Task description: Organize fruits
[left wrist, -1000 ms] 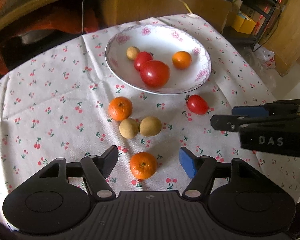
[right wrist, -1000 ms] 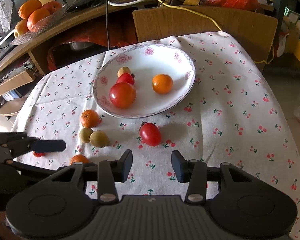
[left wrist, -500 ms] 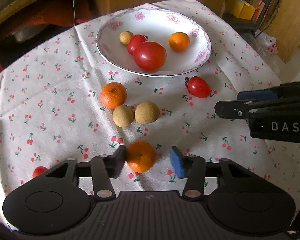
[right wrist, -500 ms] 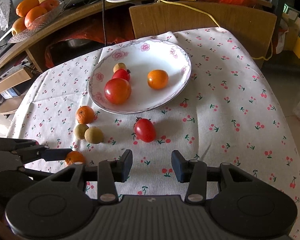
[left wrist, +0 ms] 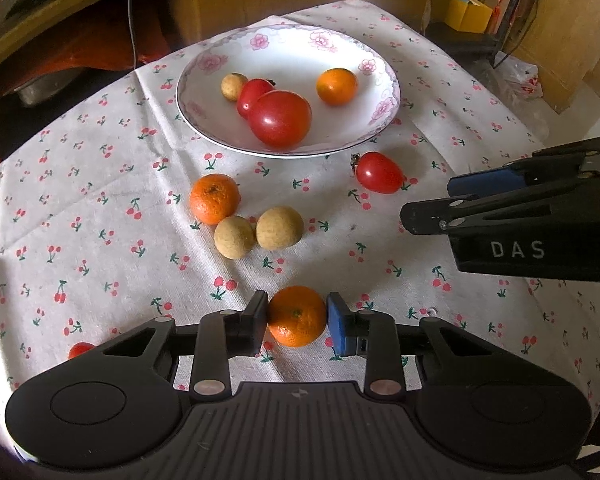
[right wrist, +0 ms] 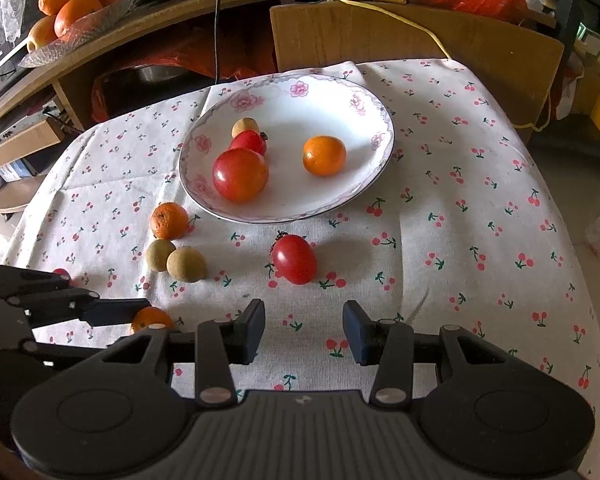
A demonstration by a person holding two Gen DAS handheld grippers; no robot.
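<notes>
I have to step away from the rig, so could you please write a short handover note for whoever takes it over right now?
Left gripper: jaws closing on a mandarin resting on the tablecloth; both pads look to be touching it.
Right gripper: open, holding nothing, hanging above the cloth just short of the loose small tomato.
Done: the bowl holds a large tomato, a small tomato, a mandarin and a longan.
Left: the gripped mandarin, another mandarin, two longans, the loose tomato, and a red fruit half hidden by the left gripper.

Black grippers; blue pad (left wrist: 342, 326); "DAS" lettering (left wrist: 517, 249).
</notes>
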